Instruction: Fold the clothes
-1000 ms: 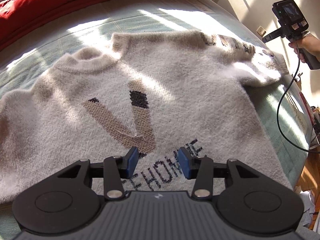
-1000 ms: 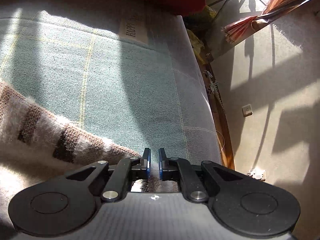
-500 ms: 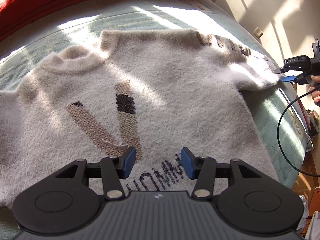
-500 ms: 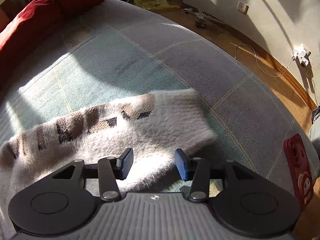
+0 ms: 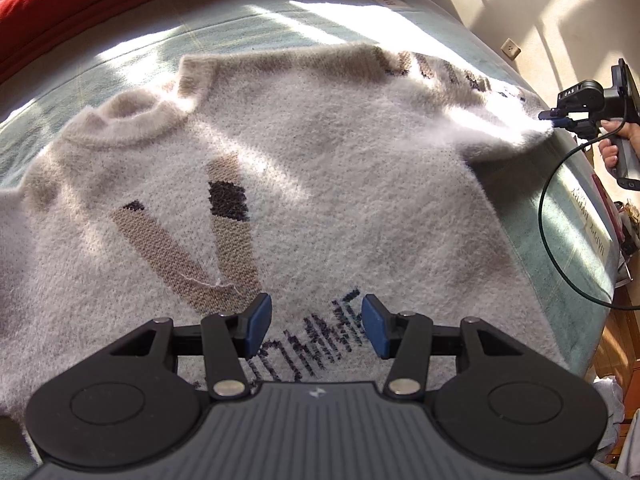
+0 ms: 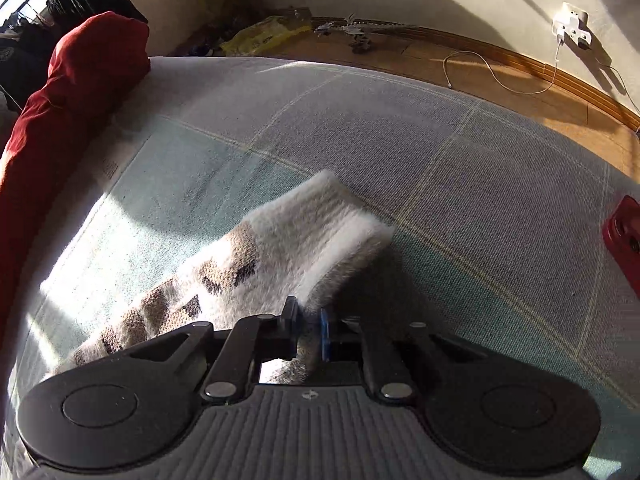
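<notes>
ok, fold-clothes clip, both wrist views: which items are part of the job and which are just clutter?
In play:
- sweater spread on the bed
- its sleeve, pinched by the right gripper
- left gripper, open over the hem
- bed cover, the work surface

Clutter:
- red duvet
- red phone at the bed edge
- yellow bag
- wall charger with its cable

The bed [image 5: 256,28] wears a pale green-grey cover crossed by thin yellowish grid lines, lit in patches by strong sunlight. A fluffy cream sweater [image 5: 320,184] lies spread flat on it, front up, neck toward the far side, its right sleeve [image 6: 256,256] stretched out toward the bed's edge with the cuff raised off the cover. A red quilt [image 6: 68,120] is bunched along the far side of the bed. A red phone [image 6: 624,240] lies near the right edge.
</notes>
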Demonstrator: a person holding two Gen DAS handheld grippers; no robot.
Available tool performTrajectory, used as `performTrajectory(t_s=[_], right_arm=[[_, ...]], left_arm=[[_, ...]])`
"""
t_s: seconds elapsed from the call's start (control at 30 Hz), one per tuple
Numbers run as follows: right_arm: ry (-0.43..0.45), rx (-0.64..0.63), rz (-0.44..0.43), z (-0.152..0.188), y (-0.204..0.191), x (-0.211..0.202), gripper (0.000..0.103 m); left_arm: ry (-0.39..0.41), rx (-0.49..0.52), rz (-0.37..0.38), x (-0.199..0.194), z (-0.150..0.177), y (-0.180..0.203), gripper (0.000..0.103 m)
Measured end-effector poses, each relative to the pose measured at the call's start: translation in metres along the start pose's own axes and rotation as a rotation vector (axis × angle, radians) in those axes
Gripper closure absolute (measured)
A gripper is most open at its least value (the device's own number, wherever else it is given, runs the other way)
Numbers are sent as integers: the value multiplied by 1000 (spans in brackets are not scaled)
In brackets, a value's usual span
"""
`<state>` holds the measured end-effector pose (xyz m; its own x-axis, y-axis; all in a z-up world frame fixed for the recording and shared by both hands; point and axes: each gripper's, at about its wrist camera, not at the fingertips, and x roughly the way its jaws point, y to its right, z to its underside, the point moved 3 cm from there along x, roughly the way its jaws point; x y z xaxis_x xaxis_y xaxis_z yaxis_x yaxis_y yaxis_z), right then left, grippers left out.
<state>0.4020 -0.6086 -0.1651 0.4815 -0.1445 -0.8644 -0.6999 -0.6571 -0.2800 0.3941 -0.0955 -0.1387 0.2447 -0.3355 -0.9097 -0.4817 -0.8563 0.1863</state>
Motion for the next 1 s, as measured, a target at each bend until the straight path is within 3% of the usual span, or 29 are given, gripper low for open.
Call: performTrajectory(t_s=[0.13, 0.17, 0.2, 0.27, 0.4, 0.5, 0.7, 0.87, 1.0], right_arm=[[-20, -81, 57, 3, -24, -16, 83], [-18, -110, 45, 7, -33, -25, 77], [-12, -145, 16, 14, -45, -37, 68], [-18, -215, -61, 28, -71, -58, 61], [-133, -411, -252, 68, -160, -61, 58], [-138, -531, -300, 105, -222, -50, 57], [-91, -622, -218, 151, -295, 3, 54], [-51, -581, -153, 149, -312, 38, 47], [-62, -586, -129, 143, -326, 47, 40]], left_arm=[[23, 12, -29, -11, 2, -11, 48], [33, 18, -43, -14, 2, -17, 47], [44, 23, -62, -18, 2, -24, 45], [57, 21, -107, -22, 1, -40, 41], [110, -92, -214, -31, -2, -92, 41], [158, -210, -299, -34, 3, -134, 41], [204, -317, -317, -11, 9, -183, 40], [249, -402, -316, 8, 7, -219, 38], [280, -505, -274, 15, -8, -247, 33]])
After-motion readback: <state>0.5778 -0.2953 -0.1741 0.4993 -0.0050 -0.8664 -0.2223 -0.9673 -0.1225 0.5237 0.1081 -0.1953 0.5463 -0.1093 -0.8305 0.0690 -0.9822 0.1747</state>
